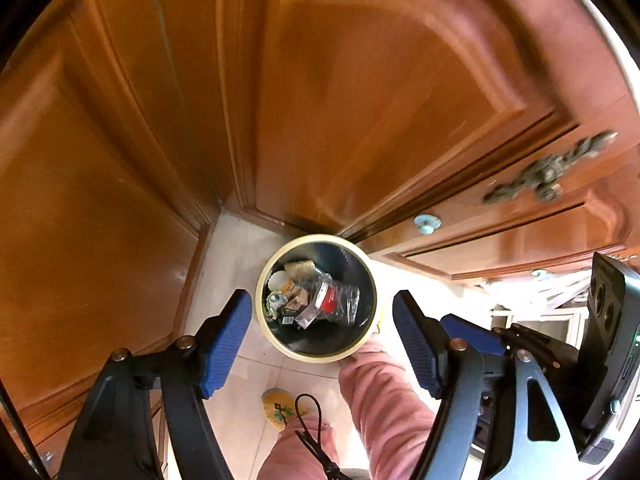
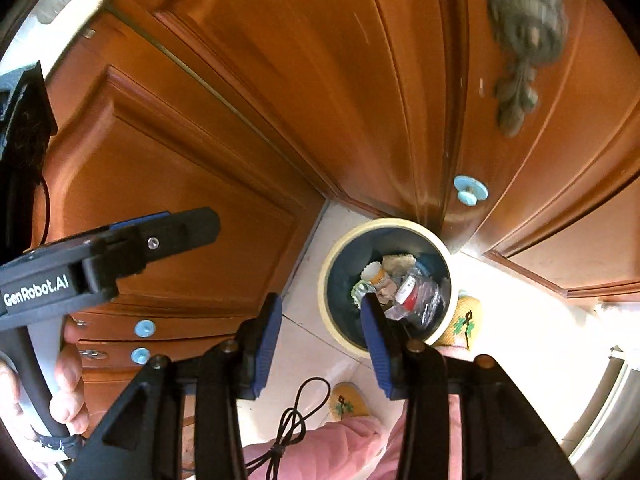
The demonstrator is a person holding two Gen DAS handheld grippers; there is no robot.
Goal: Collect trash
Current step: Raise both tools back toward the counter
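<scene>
Both ribbed blue-padded grippers, left gripper (image 1: pixel 322 336) and right gripper (image 2: pixel 320 340), stand spread and empty above a round cream-rimmed bin (image 1: pixel 316 354) holding crinkled clear plastic (image 1: pixel 338 298); "GenRobot.AI" is printed on the left one.

Black gripper (image 1: pixel 322 334) frames carry ribbed blue pads (image 1: pixel 226 342), brass-coloured screws (image 1: pixel 185 343) and white "GenRobot.AI" lettering (image 2: pixel 36 290). A thin black cable (image 2: pixel 296 420) loops at 6 o'clock beside pink trousers (image 1: pixel 384 408) and yellow slippers (image 2: pixel 348 400).
</scene>
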